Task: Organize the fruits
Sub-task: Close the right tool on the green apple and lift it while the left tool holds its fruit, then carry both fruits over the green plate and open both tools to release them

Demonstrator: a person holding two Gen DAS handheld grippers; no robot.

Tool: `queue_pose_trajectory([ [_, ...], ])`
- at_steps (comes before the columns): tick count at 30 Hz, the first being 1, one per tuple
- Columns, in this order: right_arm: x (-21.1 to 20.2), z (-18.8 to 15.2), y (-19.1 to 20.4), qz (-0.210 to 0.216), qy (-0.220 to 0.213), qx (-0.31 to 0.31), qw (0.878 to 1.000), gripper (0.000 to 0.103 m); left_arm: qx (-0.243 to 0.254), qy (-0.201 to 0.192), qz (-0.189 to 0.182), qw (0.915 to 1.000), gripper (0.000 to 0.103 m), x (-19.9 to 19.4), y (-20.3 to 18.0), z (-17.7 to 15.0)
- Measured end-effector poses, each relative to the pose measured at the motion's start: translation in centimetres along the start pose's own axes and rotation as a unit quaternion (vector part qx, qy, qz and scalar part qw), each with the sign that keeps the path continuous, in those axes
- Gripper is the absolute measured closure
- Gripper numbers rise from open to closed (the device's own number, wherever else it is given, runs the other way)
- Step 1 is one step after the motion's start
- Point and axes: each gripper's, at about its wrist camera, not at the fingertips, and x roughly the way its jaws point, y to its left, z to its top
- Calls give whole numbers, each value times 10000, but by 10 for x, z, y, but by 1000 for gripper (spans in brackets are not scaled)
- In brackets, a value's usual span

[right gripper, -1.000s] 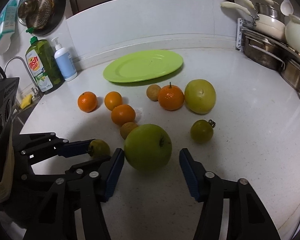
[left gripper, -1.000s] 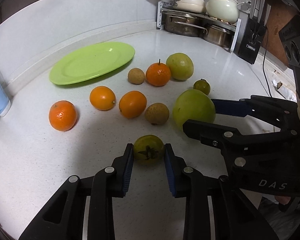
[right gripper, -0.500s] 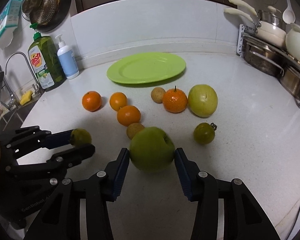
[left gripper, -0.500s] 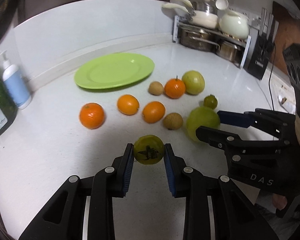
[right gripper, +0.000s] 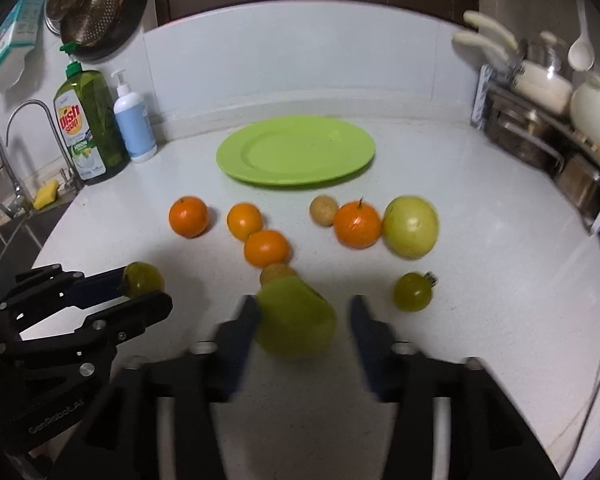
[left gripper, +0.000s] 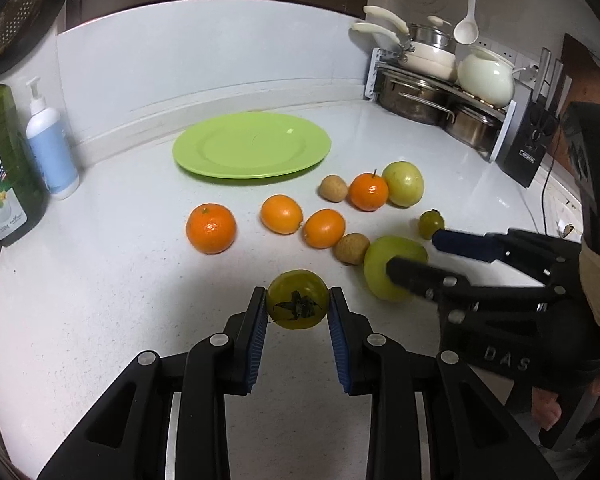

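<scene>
While nothing yet rests on green plate (left gripper: pixel 251 146), task judged barely begun. Left gripper (left gripper: pixel 298 312) clamped on small green tomato (left gripper: pixel 297 299), held off white counter (left gripper: pixel 100 280). Right gripper (right gripper: pixel 302 320) around large green apple (right gripper: pixel 296 322); blurred, grip cannot be told. Remaining on counter: four oranges, two brown fruits, second apple (left gripper: pixel 403 184), second tomato (right gripper: pixel 413 292).

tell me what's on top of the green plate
Nothing: the green plate has a bare face in both views. What lies under it is hidden. All the fruit sits on the counter or in the grippers.
</scene>
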Motion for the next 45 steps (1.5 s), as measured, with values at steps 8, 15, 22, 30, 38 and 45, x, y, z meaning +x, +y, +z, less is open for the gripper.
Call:
queue_pose_trajectory([
  [8, 17, 2, 7, 292, 253, -7, 9993, 48, -105, 11, 125, 9999, 73, 3, 8, 4],
  [15, 24, -2, 4, 378, 420, 141, 9983, 51, -172, 71, 209, 9996, 73, 4, 10, 2],
  [22, 8, 2, 7, 351, 228, 75, 9991, 52, -265, -13, 211, 9994, 73, -4, 9, 8],
  [30, -14, 36, 5, 213, -135, 52, 9997, 52, -315, -243, 274, 9988, 73, -20, 13, 40],
  [38, -11, 97, 0, 90, -303, -212, 9993, 52, -115, -334, 355, 9987, 73, -17, 27, 98],
  [45, 18, 153, -7, 81, -99, -516, 9986, 52, -169, -68, 264, 9995, 73, 14, 51, 152],
])
